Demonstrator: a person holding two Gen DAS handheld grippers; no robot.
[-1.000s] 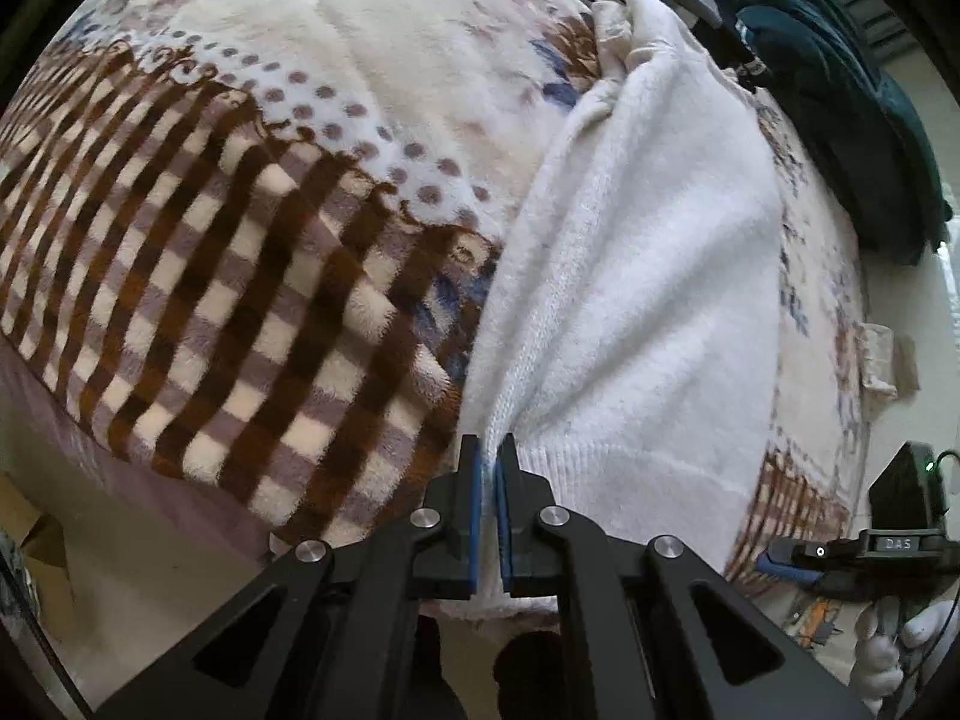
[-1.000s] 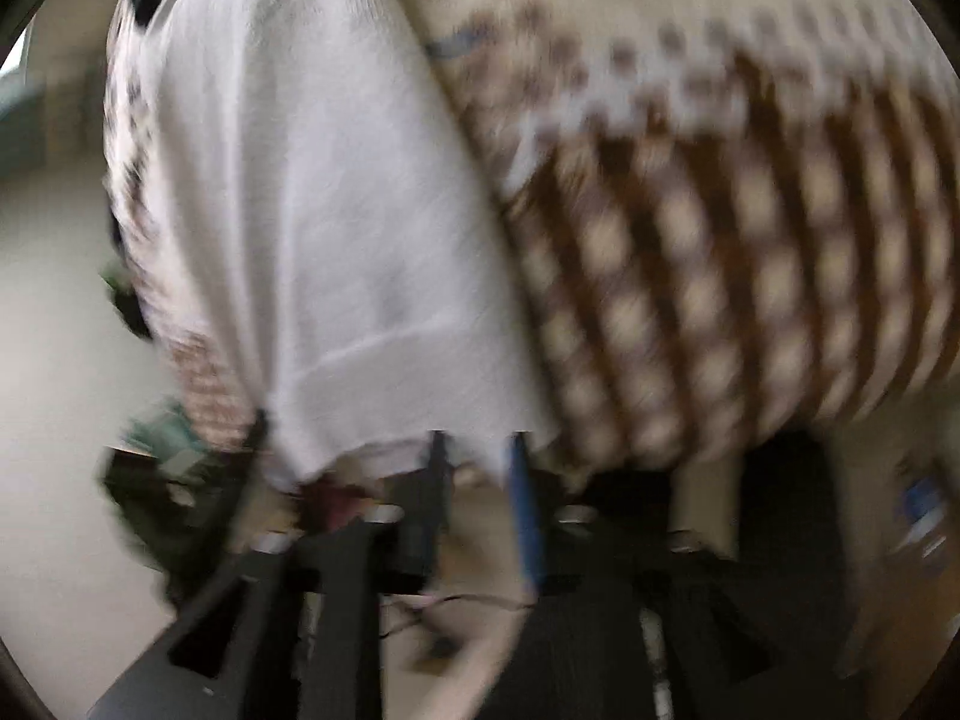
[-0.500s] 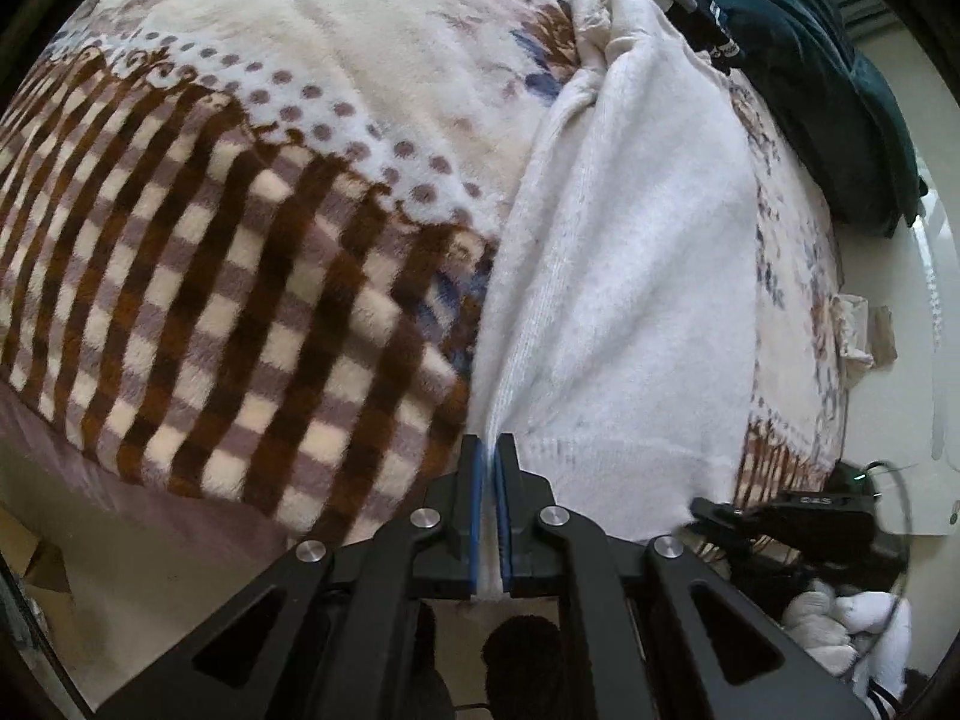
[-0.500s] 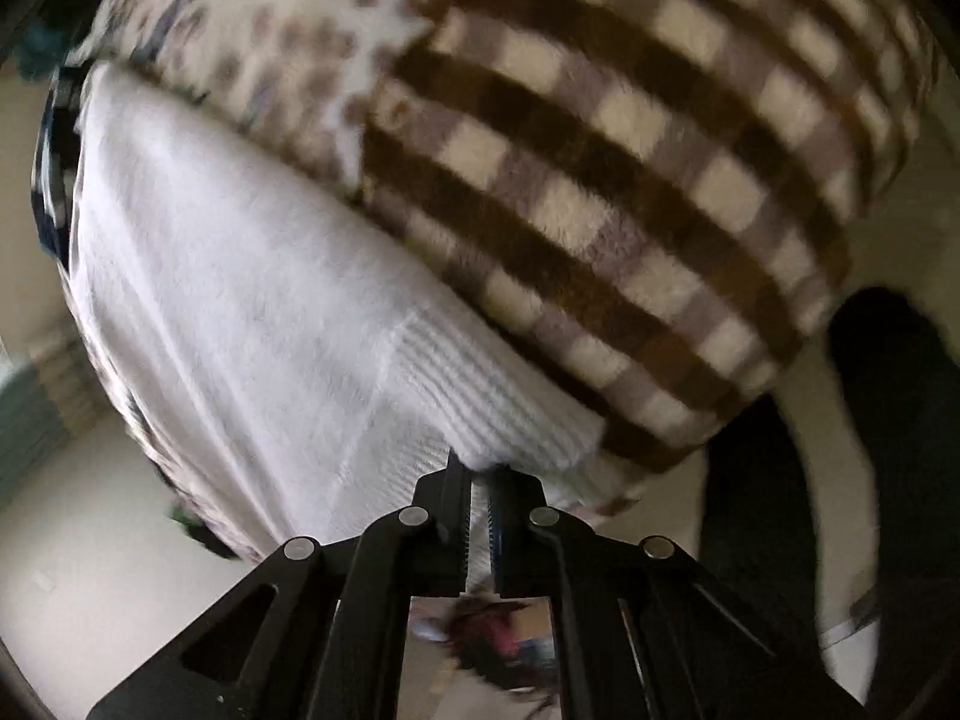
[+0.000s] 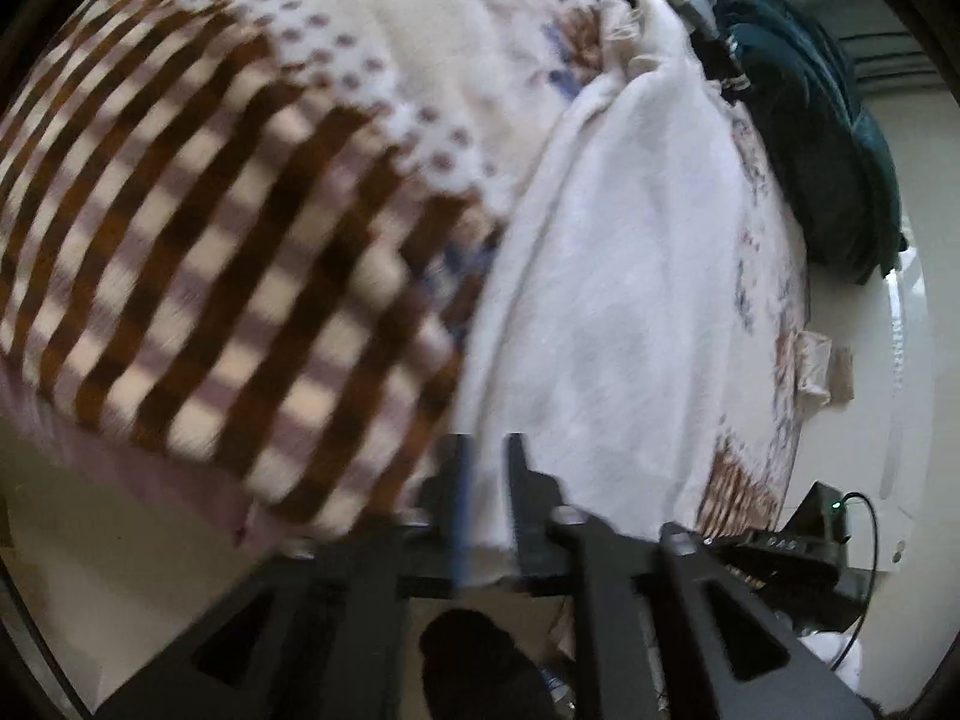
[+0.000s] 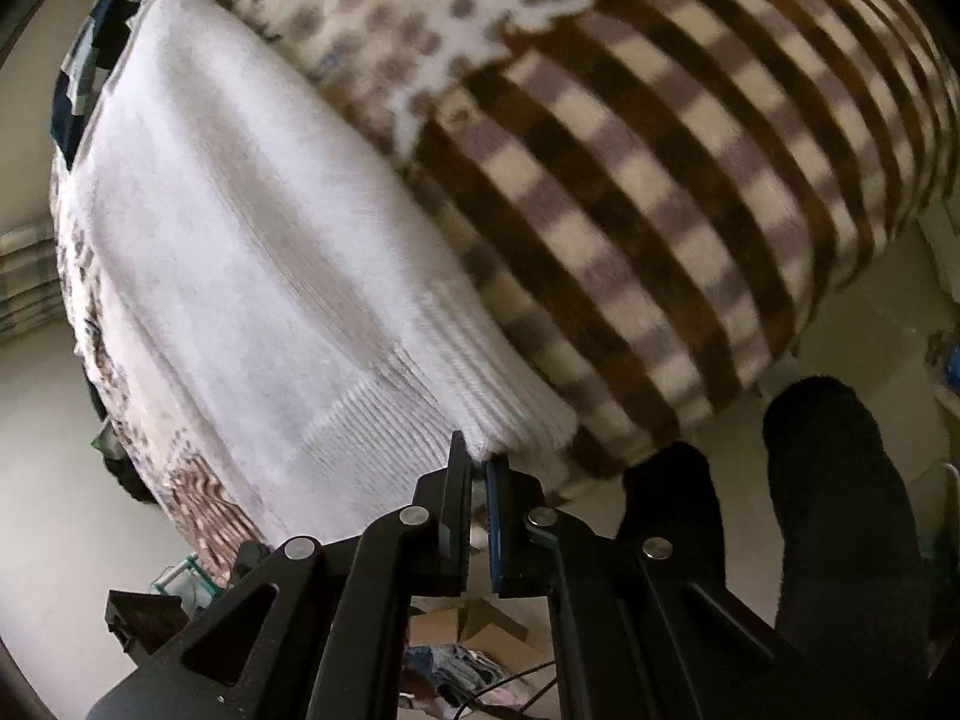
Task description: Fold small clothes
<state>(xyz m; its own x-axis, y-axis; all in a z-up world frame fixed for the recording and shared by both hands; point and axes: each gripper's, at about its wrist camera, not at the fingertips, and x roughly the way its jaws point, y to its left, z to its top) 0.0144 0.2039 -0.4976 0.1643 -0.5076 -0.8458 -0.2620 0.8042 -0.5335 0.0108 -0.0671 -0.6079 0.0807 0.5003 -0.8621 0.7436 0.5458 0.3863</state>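
A white knit sweater (image 5: 630, 276) lies flat along the bed, its ribbed hem (image 6: 384, 420) at the near edge. My left gripper (image 5: 489, 480) is at the hem's left corner. Its jaws stand a finger's width apart, and the white cloth still runs loosely between them. My right gripper (image 6: 478, 462) is shut on the hem's other corner, where a pinch of rib shows between the blue pads. The left wrist view is blurred. In it the right gripper's black body (image 5: 792, 540) shows low on the right.
A brown-checked fleece blanket (image 5: 210, 252) covers the bed (image 6: 690, 192) under the sweater. Dark teal clothes (image 5: 828, 150) are piled at the far end. A person's black-socked feet (image 6: 840, 510) stand on the pale floor by the bed edge. A cardboard box (image 6: 480, 630) lies below.
My left gripper's jaws have spread apart from being pinched on the hem. The right gripper closed on the other hem corner half a second ago and still holds it.
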